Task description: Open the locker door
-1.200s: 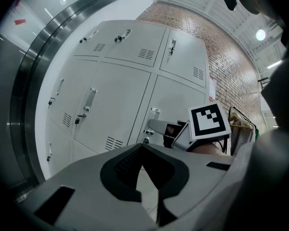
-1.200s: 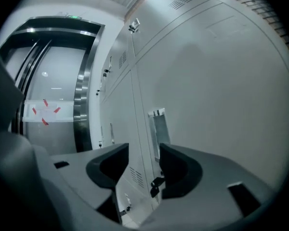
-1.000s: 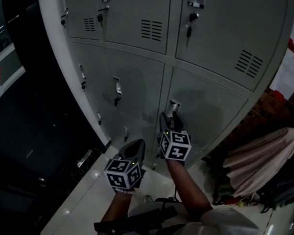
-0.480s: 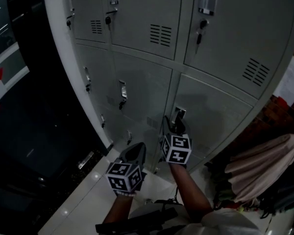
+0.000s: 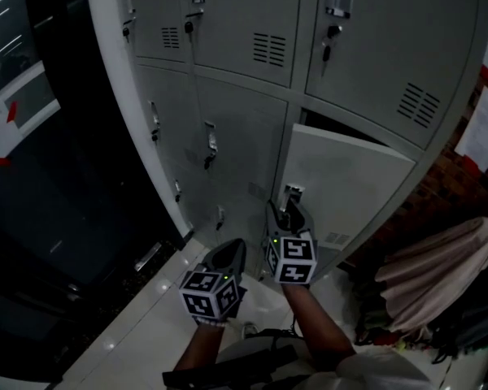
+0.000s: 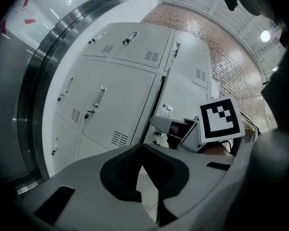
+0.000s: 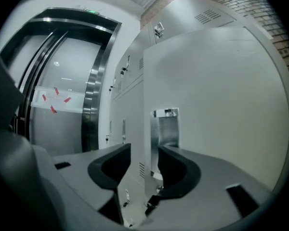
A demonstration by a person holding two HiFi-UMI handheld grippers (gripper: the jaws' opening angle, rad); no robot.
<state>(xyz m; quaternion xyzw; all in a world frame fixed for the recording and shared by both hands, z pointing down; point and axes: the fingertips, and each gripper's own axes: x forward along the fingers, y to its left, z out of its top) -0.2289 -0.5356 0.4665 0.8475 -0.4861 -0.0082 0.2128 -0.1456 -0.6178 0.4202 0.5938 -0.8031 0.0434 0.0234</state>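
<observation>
The grey locker door (image 5: 350,177) in the middle row on the right stands ajar, with a dark gap along its top edge. My right gripper (image 5: 286,210) is at the door's free edge by the metal handle plate (image 5: 292,193). In the right gripper view the door (image 7: 221,95) edge and handle plate (image 7: 166,129) stand between the jaws of the right gripper (image 7: 144,150), which are closing; a slit still shows beside the left jaw. My left gripper (image 5: 232,246) hangs lower left, away from the lockers, shut and empty. In its own view the left gripper (image 6: 142,146) has its tips together.
Closed lockers (image 5: 236,128) with keys and vents fill the rest of the cabinet. A dark glass wall with a steel frame (image 5: 49,177) runs at the left. A beige cloth bundle (image 5: 439,266) lies at the right by a brick wall (image 5: 443,193). Glossy floor tiles (image 5: 146,315) lie below.
The locker door has swung out from flush to ajar. My right gripper has drawn back toward me with the door's edge. The left gripper has hardly moved.
</observation>
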